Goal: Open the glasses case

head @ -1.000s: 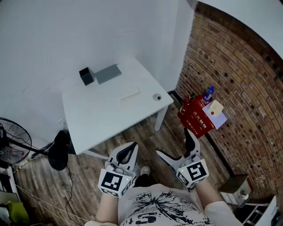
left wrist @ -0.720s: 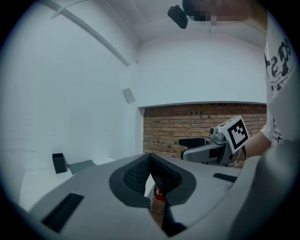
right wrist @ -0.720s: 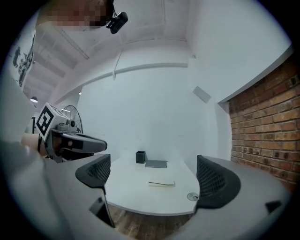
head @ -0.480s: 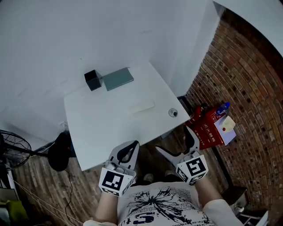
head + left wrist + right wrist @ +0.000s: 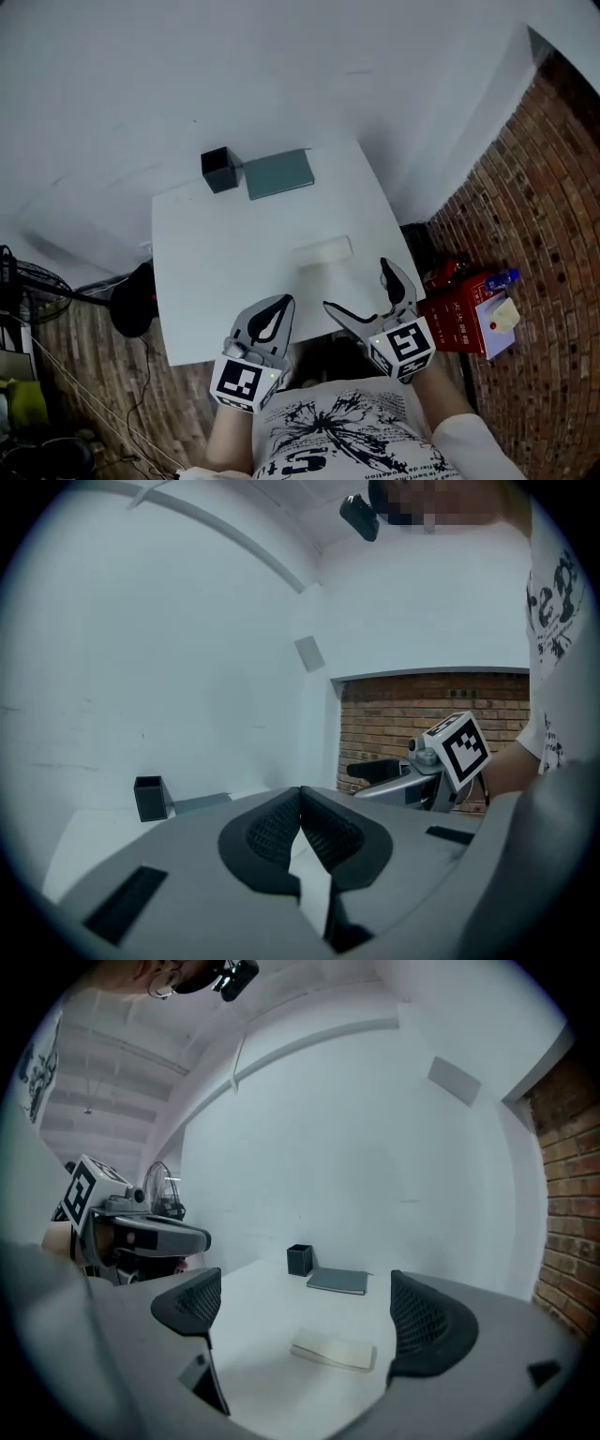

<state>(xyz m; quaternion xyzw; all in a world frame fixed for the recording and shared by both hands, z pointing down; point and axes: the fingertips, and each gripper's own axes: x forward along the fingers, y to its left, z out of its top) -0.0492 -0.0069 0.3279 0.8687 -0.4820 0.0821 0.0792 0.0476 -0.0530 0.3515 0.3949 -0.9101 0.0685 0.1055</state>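
Observation:
A flat whitish glasses case (image 5: 322,250) lies closed on the white table (image 5: 225,253), right of its middle; in the right gripper view the case (image 5: 334,1349) sits ahead, framed between the jaws. My right gripper (image 5: 360,291) hovers open over the table's near right edge, short of the case. My left gripper (image 5: 271,312) is at the table's near edge, its jaws pressed together on nothing. In the left gripper view the left gripper (image 5: 300,829) shows pads touching, with the right gripper (image 5: 398,775) beyond.
A small black box (image 5: 219,170) and a grey-green flat notebook (image 5: 280,173) rest at the table's far edge. A brick wall (image 5: 553,234) rises on the right, with a red box (image 5: 466,312) on the floor beside the table. A fan base (image 5: 136,300) stands at the left.
The head view has moved forward over the table. Both grippers now reach over its near edge, where before they hung above the floor. The right gripper stays open, the left shut.

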